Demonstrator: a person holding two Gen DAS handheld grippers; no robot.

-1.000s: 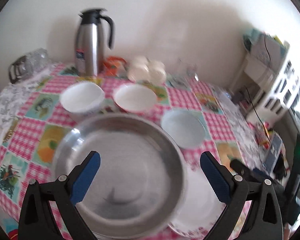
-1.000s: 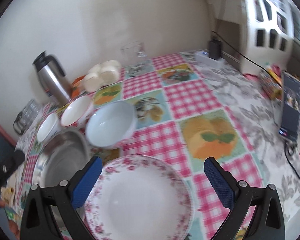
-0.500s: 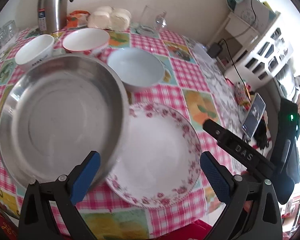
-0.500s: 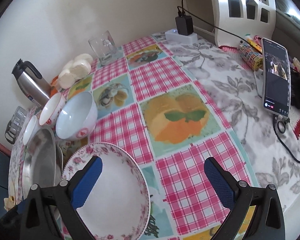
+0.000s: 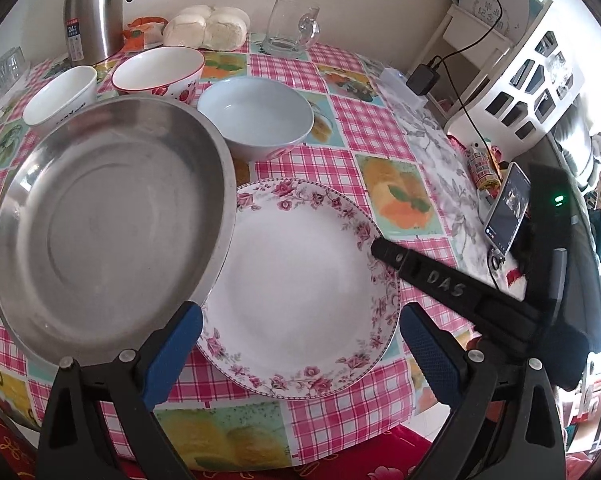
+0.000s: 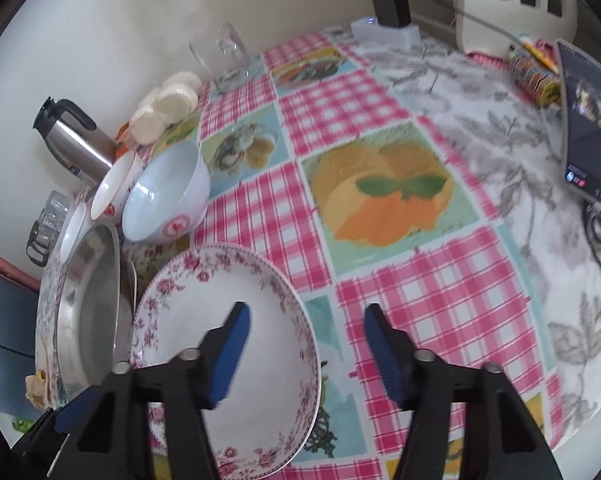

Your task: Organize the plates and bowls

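Porcelain with a rose border, the flowered plate [image 6: 228,320] lies low in the right wrist view, and my right gripper [image 6: 306,344] has its jaws apart across its right rim, not closed. I judge it stiff, smooth and breakable, so the rim is the place to pinch. My left gripper [image 5: 300,344] stands open before it. The steel pan [image 5: 108,216] overlaps its left edge.

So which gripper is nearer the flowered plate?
Right. The right gripper straddles the flowered plate's right rim, one finger over it; the left gripper hangs open at its near edge.
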